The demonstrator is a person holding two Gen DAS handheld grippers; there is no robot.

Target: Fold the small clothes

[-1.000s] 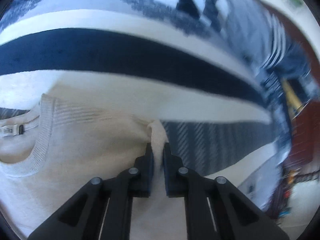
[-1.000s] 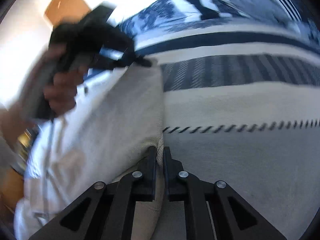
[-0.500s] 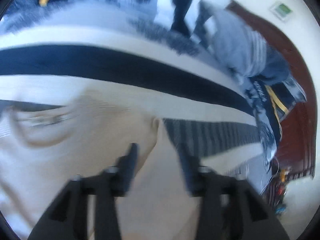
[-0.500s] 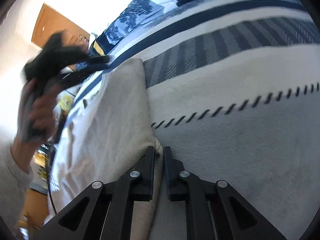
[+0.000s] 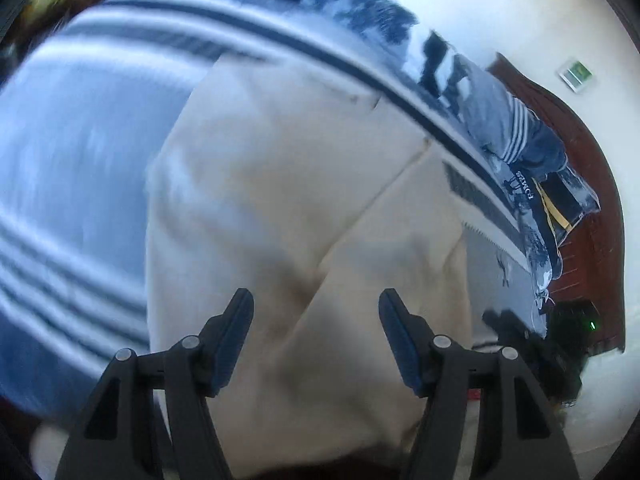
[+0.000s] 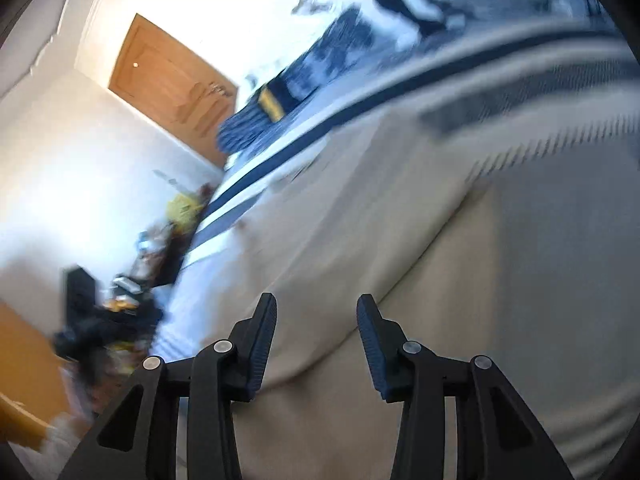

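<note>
Lying across the striped bedspread (image 5: 68, 152), well in from its edges: cream sweater (image 5: 280, 184), folded, one diagonal crease showing. Hovering over the sweater: left gripper (image 5: 316, 320), jaws having just been opening, standing apart, nothing between. Likewise right gripper (image 6: 316, 328), jaws just opened, apart, empty, above cream cloth. Both views blurred.
</note>
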